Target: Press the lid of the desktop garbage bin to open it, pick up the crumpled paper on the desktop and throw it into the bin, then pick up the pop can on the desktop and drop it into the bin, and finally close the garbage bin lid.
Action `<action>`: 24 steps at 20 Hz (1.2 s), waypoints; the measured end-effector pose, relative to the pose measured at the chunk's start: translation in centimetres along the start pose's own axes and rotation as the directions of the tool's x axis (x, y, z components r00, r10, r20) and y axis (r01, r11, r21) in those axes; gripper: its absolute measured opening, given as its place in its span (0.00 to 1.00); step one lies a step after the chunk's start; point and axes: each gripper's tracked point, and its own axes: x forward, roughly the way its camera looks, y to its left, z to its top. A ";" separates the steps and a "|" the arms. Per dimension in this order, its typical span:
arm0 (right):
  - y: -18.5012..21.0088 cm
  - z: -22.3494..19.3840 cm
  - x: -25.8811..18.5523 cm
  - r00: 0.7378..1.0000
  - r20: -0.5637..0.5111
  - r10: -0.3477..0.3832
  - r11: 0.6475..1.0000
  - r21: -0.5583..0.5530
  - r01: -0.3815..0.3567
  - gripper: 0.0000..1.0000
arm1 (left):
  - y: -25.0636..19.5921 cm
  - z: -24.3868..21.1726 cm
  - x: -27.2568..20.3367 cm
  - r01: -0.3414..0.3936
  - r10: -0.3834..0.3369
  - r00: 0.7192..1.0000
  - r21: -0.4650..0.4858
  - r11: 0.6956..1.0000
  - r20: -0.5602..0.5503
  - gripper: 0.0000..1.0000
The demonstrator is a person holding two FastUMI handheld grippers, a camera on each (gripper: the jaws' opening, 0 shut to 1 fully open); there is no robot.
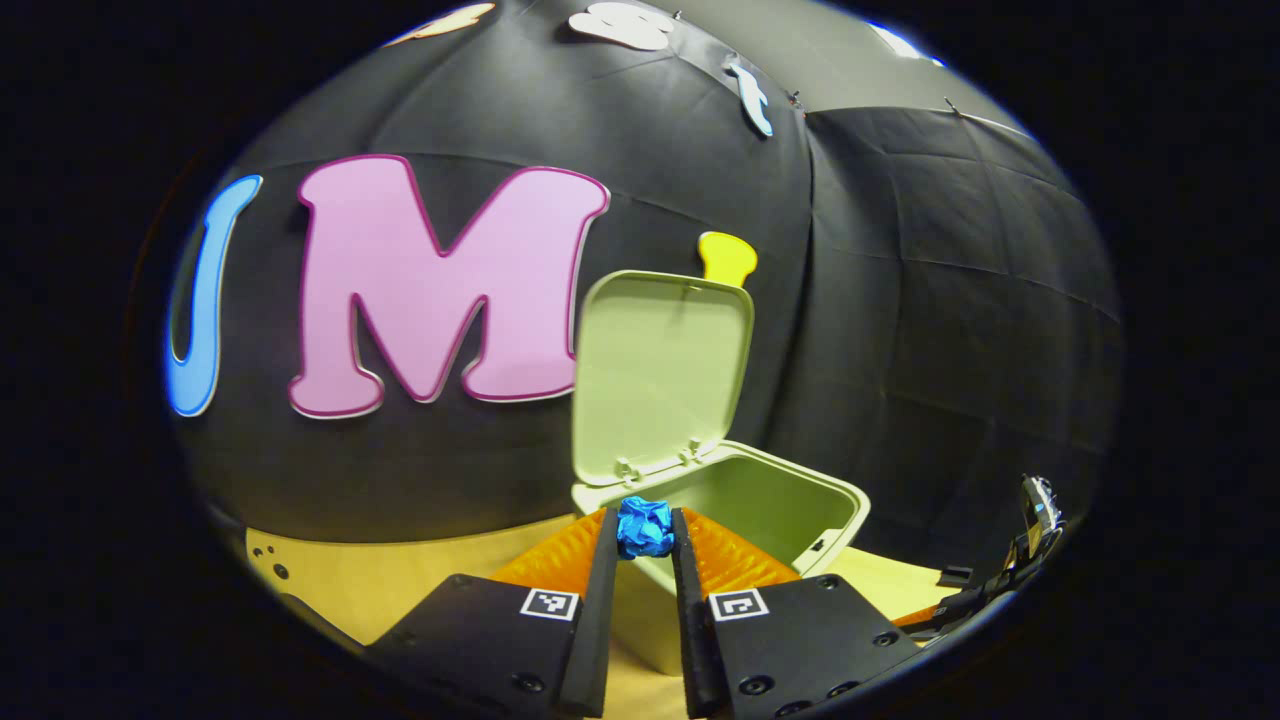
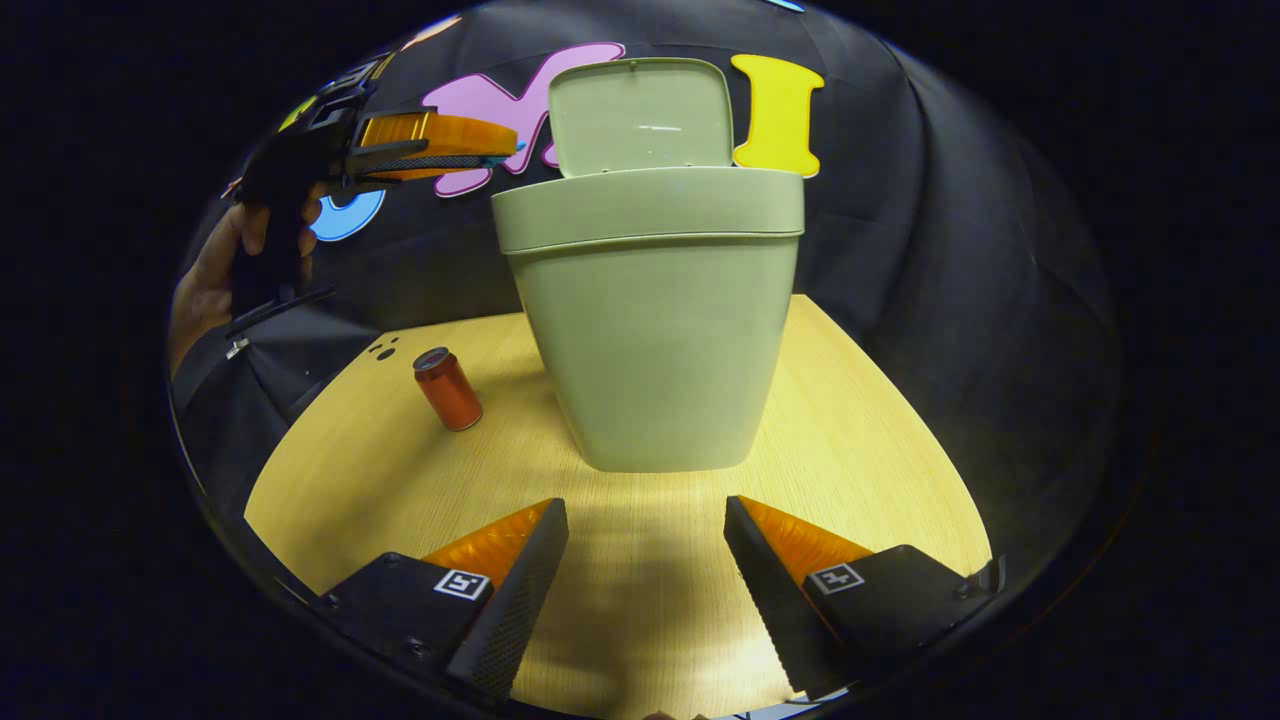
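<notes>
The left gripper pinches the crumpled blue paper at the open garbage bin's rim, lid upright. The right gripper hangs with fingers wide above the tabletop; the pop can stands beside the bin.

The bin stands on the surface with its lid up. The pop can stands left of it. The crumpled paper sits between the left gripper's jaws, beside the bin's rim.

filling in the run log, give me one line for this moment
lid: open | left gripper: shut on crumpled paper, near bin rim | right gripper: open, low | pop can: upright on table
</notes>
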 end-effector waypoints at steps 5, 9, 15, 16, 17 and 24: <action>-0.2 -0.1 0.0 1.000 -0.005 -0.018 1.000 0.014 0.018 0.99 | -2.4 -1.1 1.9 0.060 -0.060 0.998 -0.013 0.998 -0.036 0.34; -0.2 -0.1 0.0 1.000 -0.007 -0.018 1.000 0.008 0.018 0.99 | -2.9 -2.2 2.3 0.077 -0.078 0.994 -0.016 0.997 -0.073 0.35; -0.3 -0.4 -0.5 1.000 -0.012 -0.004 1.000 -0.011 0.003 0.99 | -2.9 -2.1 1.9 0.070 -0.070 0.995 -0.004 0.998 -0.066 0.75; -0.3 -0.4 -0.5 1.000 -0.012 0.000 1.000 -0.016 -0.001 0.99 | -2.6 -2.1 1.8 0.052 -0.052 0.997 -0.005 0.999 -0.051 0.86; -0.2 -0.6 -0.6 1.000 -0.014 0.005 1.000 -0.019 -0.006 0.99 | -2.2 -1.6 1.4 0.036 -0.036 0.999 -0.006 0.999 -0.039 0.97; 2.3 -1.3 -0.6 0.997 -0.034 0.072 0.996 -0.051 -0.074 0.99 | 3.7 -3.1 -5.7 -0.171 0.170 0.985 -0.024 0.985 -0.041 0.96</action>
